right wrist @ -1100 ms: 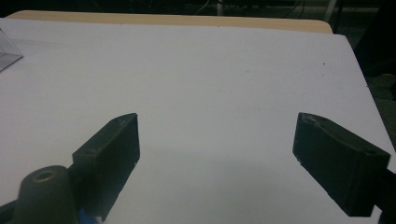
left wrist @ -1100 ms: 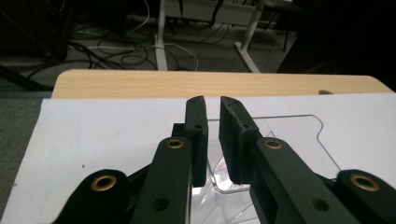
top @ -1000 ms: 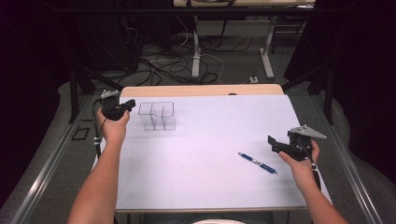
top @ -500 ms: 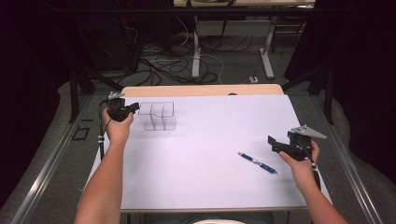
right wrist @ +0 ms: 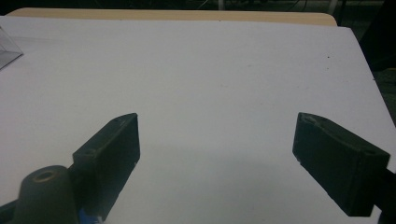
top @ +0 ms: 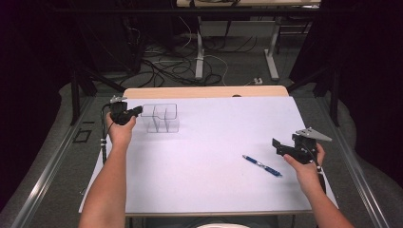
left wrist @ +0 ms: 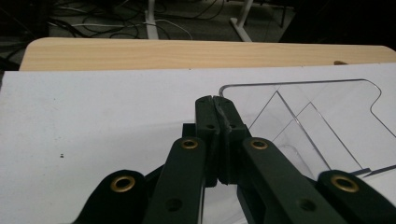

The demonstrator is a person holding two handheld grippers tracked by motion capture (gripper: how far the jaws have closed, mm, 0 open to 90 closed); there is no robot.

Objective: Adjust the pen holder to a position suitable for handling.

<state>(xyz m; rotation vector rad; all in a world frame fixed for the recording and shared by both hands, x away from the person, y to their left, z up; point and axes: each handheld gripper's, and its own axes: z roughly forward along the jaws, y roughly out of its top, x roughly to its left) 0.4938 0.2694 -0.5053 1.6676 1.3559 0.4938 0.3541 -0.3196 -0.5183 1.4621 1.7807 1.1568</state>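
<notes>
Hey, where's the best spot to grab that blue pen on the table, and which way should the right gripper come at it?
Probably the middle of the pen, from straight above. It lies flat and slanted on the white table, so turn the open right gripper to set its jaws across the barrel, one on each long side.

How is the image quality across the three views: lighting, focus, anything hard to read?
High view: the white table sheet is evenly lit, the surroundings dark, and the clear plastic compartment organiser is faint against the sheet. Left gripper view: the shut left tool is dark and soft up close, though the organiser's edges read well. Right gripper view: the open right tool is blurred and casts soft shadows.
</notes>
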